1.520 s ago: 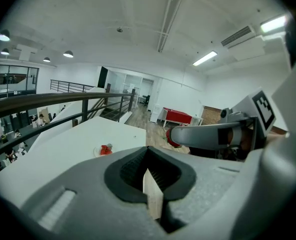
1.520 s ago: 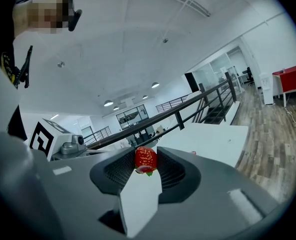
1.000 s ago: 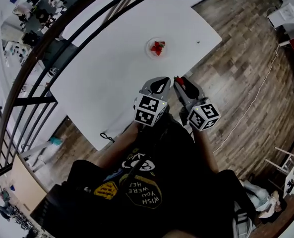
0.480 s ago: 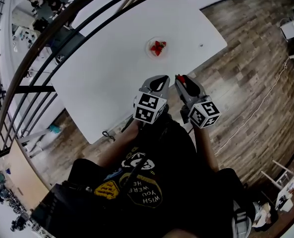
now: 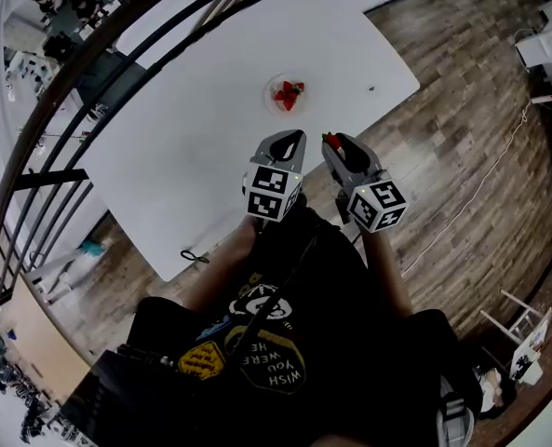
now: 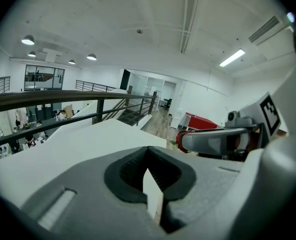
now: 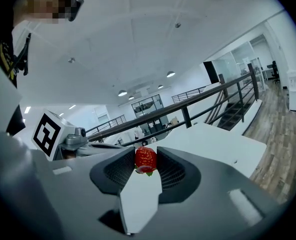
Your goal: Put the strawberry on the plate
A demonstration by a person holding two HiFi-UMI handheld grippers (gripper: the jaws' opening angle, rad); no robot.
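Strawberry [image 7: 146,159] not yet on the plate, so the main step is left to do. The left gripper [image 6: 148,156] has its jaws together with nothing between them, and it hangs idle by the near edge of the table [image 5: 182,147]. Beyond it, out on the white top, the plate [image 5: 269,91] already carries some red fruit [image 5: 289,94] (strawberries by the look of them, though too small here to count). The right gripper [image 5: 339,149] is clamped on the strawberry, both pads pressing its sides, the berry sitting upright near the jaw tips with its green end down. It is held up in the air near the person's body, close beside the left gripper and well apart from the plate. By my judgement the pick is done and the carry is under way. What remains is to reach forward over the table, bring the berry down onto a bare part of the plate beside the fruit there, then part the jaws and draw back
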